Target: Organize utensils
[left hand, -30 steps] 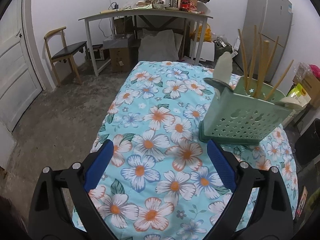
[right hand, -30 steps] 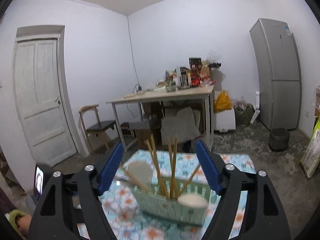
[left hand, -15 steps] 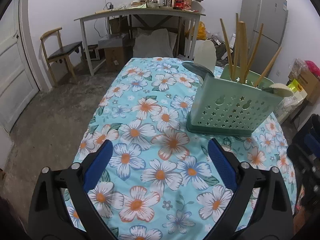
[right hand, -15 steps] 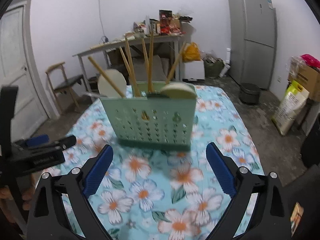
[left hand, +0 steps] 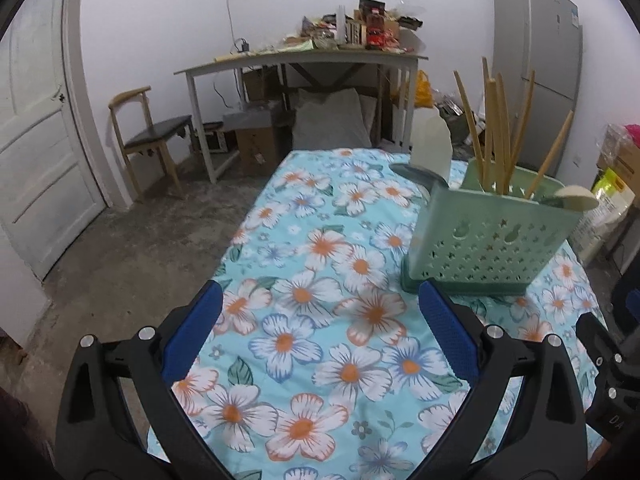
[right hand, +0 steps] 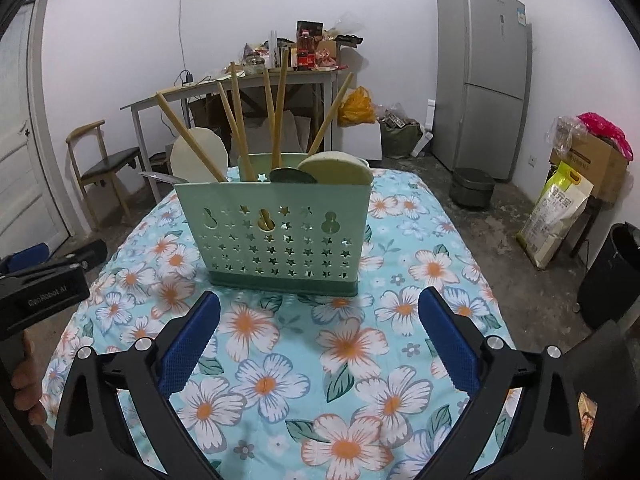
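A pale green perforated utensil holder [right hand: 276,236] stands upright on the floral tablecloth [right hand: 400,280]. Several wooden chopsticks [right hand: 240,120], two cream spoons [right hand: 336,168] and a dark spoon [right hand: 290,176] stick out of it. My right gripper [right hand: 320,298] hovers low over the cloth just in front of the holder, its jaws opening wide with nothing between them. My left gripper [left hand: 320,292] is open and empty, with the holder [left hand: 492,248] ahead to its right. Chopsticks [left hand: 496,128] rise from the holder there too. Each gripper's body shows at the edge of the other's view.
Behind the table stand a cluttered desk [left hand: 304,60], a wooden chair [left hand: 148,140] and a grey fridge [right hand: 484,80]. A black bin [right hand: 612,276], a rice bag [right hand: 556,212] and cardboard boxes [right hand: 588,160] line the right side. A hand [right hand: 24,384] holds the left gripper's handle.
The right gripper has dropped and tipped down from facing the room to hovering over the cloth in front of the holder, its jaws spreading wider. The left gripper has barely shifted.
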Demonstrator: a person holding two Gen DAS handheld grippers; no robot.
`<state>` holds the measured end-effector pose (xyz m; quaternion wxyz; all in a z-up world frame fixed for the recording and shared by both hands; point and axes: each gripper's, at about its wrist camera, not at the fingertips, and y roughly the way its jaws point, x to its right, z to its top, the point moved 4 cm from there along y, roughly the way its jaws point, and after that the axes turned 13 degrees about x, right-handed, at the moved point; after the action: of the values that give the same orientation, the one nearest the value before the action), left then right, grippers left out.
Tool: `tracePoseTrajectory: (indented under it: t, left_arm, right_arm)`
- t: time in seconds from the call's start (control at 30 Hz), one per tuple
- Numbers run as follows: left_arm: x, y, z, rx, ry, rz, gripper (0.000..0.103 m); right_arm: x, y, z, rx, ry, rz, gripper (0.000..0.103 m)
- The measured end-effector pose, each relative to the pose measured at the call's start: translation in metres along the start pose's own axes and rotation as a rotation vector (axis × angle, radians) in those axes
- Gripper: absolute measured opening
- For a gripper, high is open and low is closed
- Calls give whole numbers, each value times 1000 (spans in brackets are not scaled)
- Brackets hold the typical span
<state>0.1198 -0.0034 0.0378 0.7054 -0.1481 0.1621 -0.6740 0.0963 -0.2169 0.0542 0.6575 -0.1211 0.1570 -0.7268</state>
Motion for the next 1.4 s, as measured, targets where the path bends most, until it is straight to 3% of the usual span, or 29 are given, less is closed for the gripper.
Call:
tracePoseTrajectory:
  t: [0.3,0.5,0.93,1.4]
  left_arm:
    - [8,8,0,-33,35,41,95]
    - [10,14,-9,-93,39,76,95]
    - [1,19,-12,-113,42,122,95]
    - [-6,20,-15,-132,20,130,95]
  right_arm:
    - [4,2,3,16,18,-15,97]
    - [11,12,-4,-41,5,-68,97]
    - [17,24,-10,-95,-17,-167,97]
    - [10,26,-8,-97,-36,-151,97]
